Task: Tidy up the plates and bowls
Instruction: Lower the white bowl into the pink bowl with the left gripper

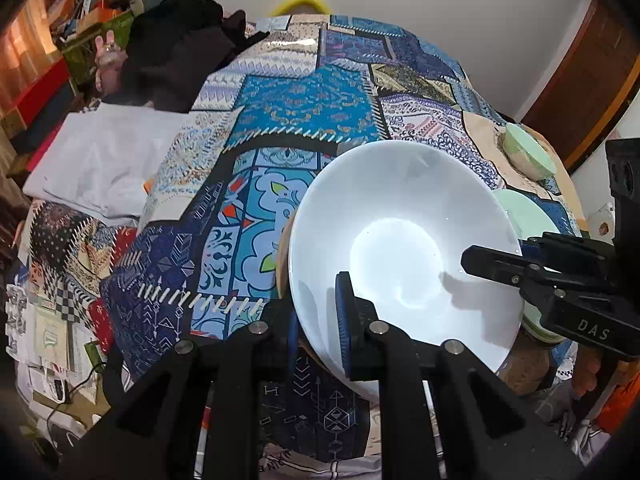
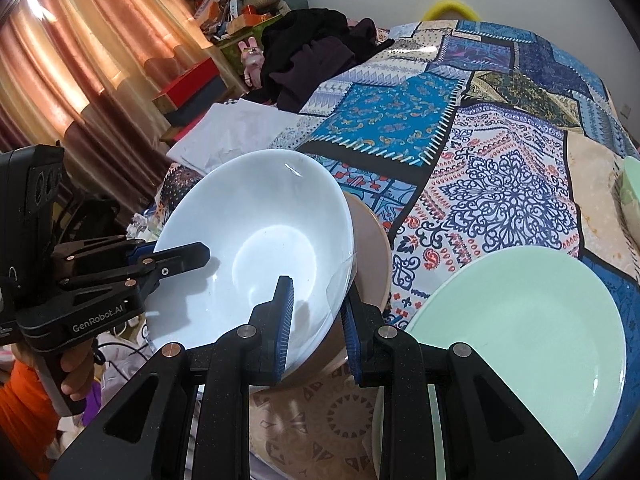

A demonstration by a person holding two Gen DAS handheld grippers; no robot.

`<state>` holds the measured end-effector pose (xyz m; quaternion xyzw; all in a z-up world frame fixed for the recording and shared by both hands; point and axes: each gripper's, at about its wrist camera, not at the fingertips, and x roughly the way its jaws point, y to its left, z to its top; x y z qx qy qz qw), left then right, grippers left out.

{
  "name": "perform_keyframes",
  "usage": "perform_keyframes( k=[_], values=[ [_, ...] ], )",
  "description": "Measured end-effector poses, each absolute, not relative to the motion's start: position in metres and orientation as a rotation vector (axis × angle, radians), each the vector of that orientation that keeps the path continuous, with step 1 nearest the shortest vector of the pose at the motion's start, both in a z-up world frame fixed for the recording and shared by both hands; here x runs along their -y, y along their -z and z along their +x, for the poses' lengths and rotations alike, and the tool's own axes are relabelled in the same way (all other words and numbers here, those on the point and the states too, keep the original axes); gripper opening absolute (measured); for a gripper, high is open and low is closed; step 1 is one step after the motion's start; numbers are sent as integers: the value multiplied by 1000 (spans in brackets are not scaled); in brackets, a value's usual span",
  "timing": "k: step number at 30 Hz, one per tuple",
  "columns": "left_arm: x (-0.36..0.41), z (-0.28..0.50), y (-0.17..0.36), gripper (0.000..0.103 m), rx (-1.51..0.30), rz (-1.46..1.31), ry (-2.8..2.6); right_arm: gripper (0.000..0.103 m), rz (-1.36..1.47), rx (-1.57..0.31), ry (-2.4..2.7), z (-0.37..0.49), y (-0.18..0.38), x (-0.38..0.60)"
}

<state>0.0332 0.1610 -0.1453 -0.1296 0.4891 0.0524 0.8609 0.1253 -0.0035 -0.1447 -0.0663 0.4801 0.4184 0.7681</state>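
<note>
Between both tools: large white ceramic bowl, tilted. Left tool clamped narrow on near rim; right tool clamped on opposite rim. Beneath bowl: tan bowl. Right of right tool: pale green round plate on patchwork bedspread.

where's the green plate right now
The green plate lies flat on the patchwork cloth, lower right in the right wrist view, just right of the held white bowl.
</note>
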Motion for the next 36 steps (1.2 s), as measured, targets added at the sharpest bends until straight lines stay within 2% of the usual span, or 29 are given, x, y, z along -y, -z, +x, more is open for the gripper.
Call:
perform_keyframes(
  k=[25,27,28,30,36],
  values=[
    [-154,42,156,14,-1056,-193,-99,25,-110,-1049,-921,133,141,15],
    [-153,43,156,14,-1059,-180,-104,28,-113,-1042,-910,134,140,17],
    [-152,43,156,15,-1060,-175,-103,31,-116,-1032,-899,134,139,18],
    [-152,44,153,18,-1057,-186,-91,31,-95,-1018,-915,135,135,22],
    [-146,49,149,18,-1065,-131,-111,32,-97,-995,-923,134,129,26]
  ],
)
